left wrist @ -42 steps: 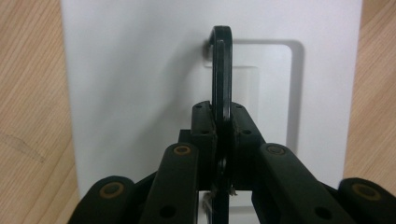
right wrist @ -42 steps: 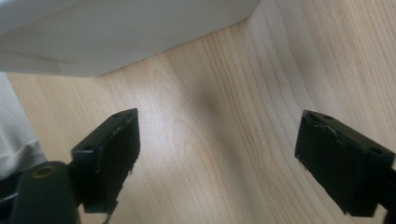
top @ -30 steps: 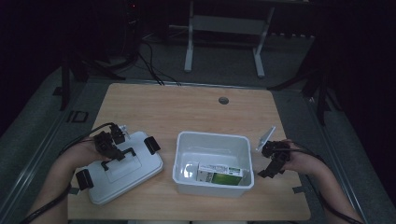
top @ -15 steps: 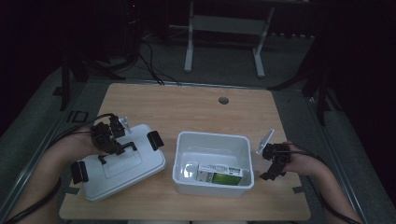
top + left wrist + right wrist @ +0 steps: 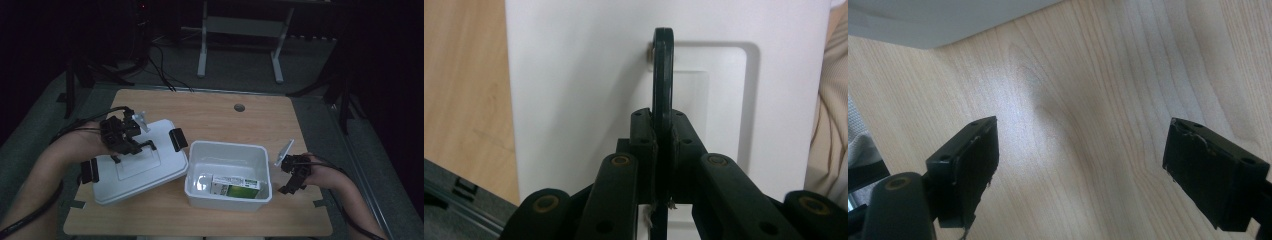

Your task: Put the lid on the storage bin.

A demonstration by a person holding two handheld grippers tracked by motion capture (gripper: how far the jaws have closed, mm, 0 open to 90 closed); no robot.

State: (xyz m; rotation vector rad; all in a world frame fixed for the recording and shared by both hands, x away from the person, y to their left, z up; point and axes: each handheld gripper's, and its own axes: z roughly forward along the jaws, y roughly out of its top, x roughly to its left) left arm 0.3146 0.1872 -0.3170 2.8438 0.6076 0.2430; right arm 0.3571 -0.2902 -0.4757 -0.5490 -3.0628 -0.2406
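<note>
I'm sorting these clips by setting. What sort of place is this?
Probably a dim lab or recording room: a wooden table with cables and metal stand legs on the grey floor behind, plus a white storage bin.

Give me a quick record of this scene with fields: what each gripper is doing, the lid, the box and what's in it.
left gripper: jaws shut on the lid's black handle
lid: white, black clips at two ends, held left of the box
box: white, open, on the wooden table
contents: a green and white carton
right gripper: jaws open over bare table, right of the box
</note>
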